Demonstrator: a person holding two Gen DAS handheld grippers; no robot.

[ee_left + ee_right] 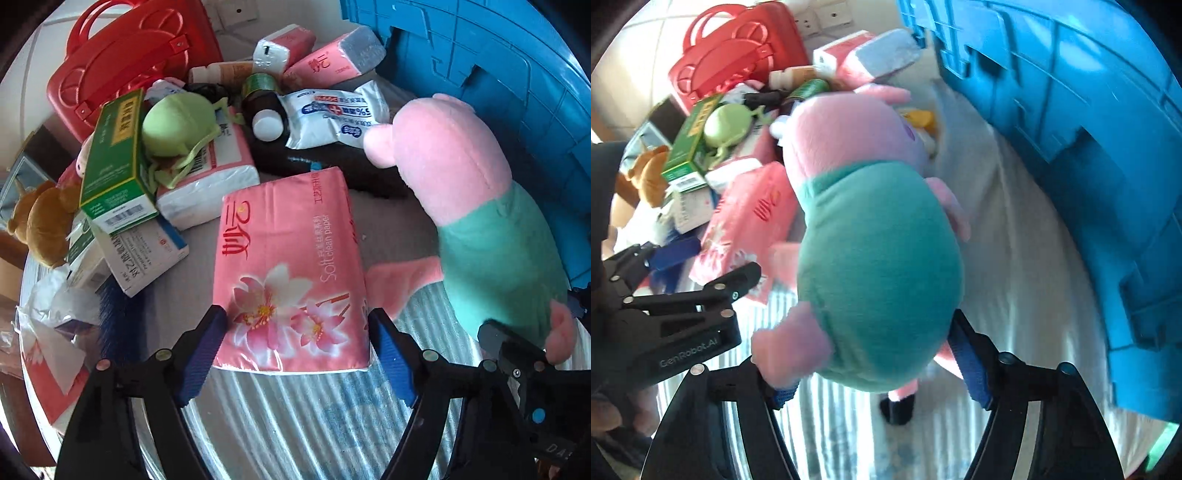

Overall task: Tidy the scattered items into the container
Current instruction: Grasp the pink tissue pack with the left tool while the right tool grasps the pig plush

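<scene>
My left gripper (297, 328) has its blue pads on both sides of a pink tissue pack (288, 266) printed with flowers, which lies on the striped cloth. My right gripper (871, 365) is shut on a pink pig plush (875, 236) in a green dress and holds it off the surface; the plush also shows in the left wrist view (476, 206). The blue crate (1089, 147) stands to the right, also in the left wrist view (498, 74).
A pile lies at the back left: a red case (122, 62), a green box (114, 162), a green mask (177, 125), a wipes pack (332, 110), a dark bottle (264, 110), more tissue packs (332, 59), white boxes (147, 251) and a brown plush (44, 221).
</scene>
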